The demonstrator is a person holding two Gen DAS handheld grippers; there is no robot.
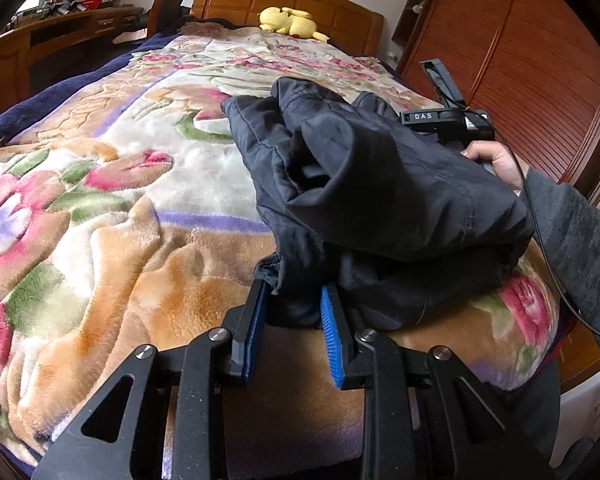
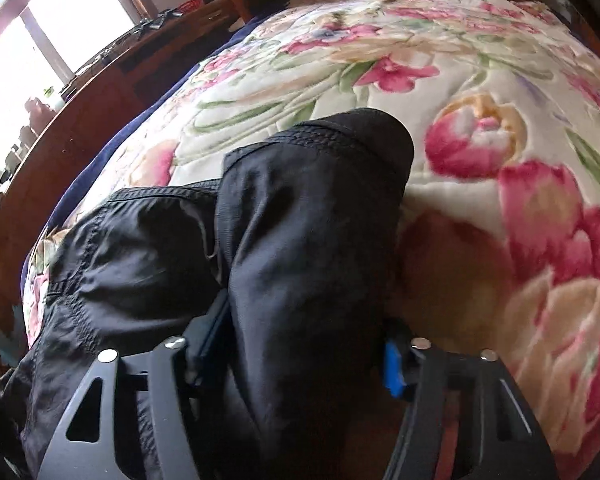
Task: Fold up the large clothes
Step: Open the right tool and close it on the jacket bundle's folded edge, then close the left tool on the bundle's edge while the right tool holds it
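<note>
Roughly midway, I'd judge: the black jacket (image 1: 380, 184) is already bunched into a thick multi-layer bundle near the foot-end edge of the bed (image 1: 120, 208), w/ 1 sleeve-like tube lying over the top, but it's lumpy and uneven, not a neat flat stack.

Left claw (image 1: 294, 320): blue pads (image 1: 331, 336) set apart w/ a low fold of the jacket's near edge between them. Pads look close to the cloth but a gap shows, so can't tell if it's truly pinching or just straddling.

Right claw (image 2: 304, 344): jaws wide, a fat roll of the jacket (image 2: 308, 240) fills the space btw them. Fingertips are hidden by fabric, so can't tell whether it grips. In the left view the person's right hand (image 1: 496, 164) holds that tool behind the bundle.

Left to do, prob.: flatten the top layer, square the edges, maybe 1 more fold-over. Yellow plush toy (image 1: 290, 22) sits by the headboard, well apart.
</note>
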